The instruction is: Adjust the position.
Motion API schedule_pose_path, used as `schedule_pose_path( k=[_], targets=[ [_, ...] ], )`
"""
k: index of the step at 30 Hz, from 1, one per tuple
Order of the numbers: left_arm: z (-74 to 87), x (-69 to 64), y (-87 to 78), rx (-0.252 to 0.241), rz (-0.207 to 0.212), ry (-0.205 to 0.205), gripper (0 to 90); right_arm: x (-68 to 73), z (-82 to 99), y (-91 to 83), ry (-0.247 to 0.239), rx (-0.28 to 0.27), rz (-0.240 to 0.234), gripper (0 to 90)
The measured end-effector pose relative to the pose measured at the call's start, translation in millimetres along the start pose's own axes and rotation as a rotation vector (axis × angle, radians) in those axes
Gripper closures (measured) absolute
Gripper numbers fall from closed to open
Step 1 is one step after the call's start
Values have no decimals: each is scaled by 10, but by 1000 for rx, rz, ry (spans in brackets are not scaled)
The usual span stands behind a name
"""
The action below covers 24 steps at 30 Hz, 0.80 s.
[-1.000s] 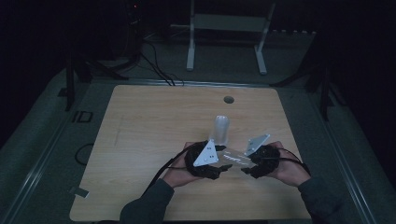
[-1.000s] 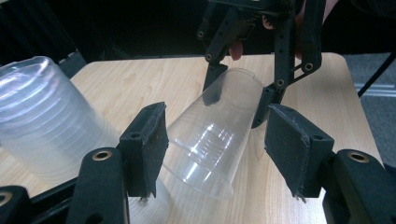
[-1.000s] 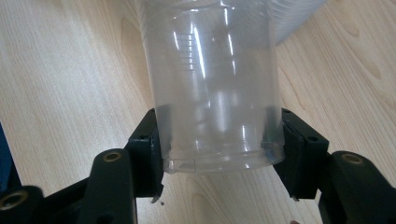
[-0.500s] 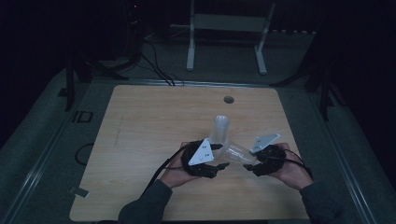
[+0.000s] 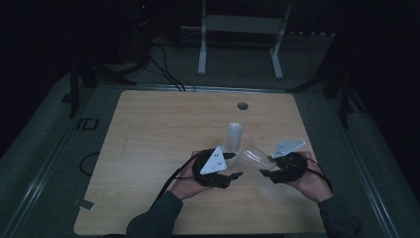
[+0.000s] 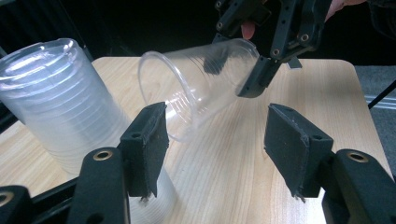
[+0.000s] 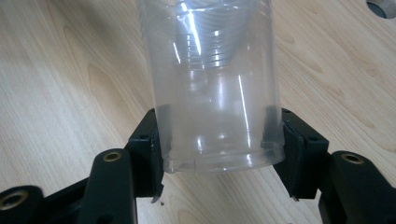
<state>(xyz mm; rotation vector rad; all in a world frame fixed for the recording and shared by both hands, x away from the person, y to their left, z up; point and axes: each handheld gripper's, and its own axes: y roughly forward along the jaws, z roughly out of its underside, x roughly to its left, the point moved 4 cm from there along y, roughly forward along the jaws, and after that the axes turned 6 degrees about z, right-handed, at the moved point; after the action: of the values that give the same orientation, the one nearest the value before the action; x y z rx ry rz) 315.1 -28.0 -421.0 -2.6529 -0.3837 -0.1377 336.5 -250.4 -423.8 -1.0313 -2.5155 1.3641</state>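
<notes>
Notably, the left gripper (image 6: pixel 212 140) stood with jaws apart and nothing between its pads, having just closed slightly. The right gripper (image 7: pixel 219 144) clamped the clear cup (image 6: pixel 201 91), now pulled clear of the cup stack (image 5: pixel 233 140) on the table (image 5: pixel 148 134).

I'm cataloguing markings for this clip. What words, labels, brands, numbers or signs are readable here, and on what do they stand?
"ID": pale letters on the dark floor mat left of the light wooden table.
Nothing legible on the clear plastic cup, the stack of clear plastic cups, or the grey three-cornered plates.
</notes>
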Motion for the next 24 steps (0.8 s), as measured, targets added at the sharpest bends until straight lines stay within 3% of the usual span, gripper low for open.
schedule_pose_path(
  k=[24],
  targets=[
    [31, -11, 65, 8, -3, -25, 397, -32, 30, -98, 100, -128, 44, 424]
  ],
)
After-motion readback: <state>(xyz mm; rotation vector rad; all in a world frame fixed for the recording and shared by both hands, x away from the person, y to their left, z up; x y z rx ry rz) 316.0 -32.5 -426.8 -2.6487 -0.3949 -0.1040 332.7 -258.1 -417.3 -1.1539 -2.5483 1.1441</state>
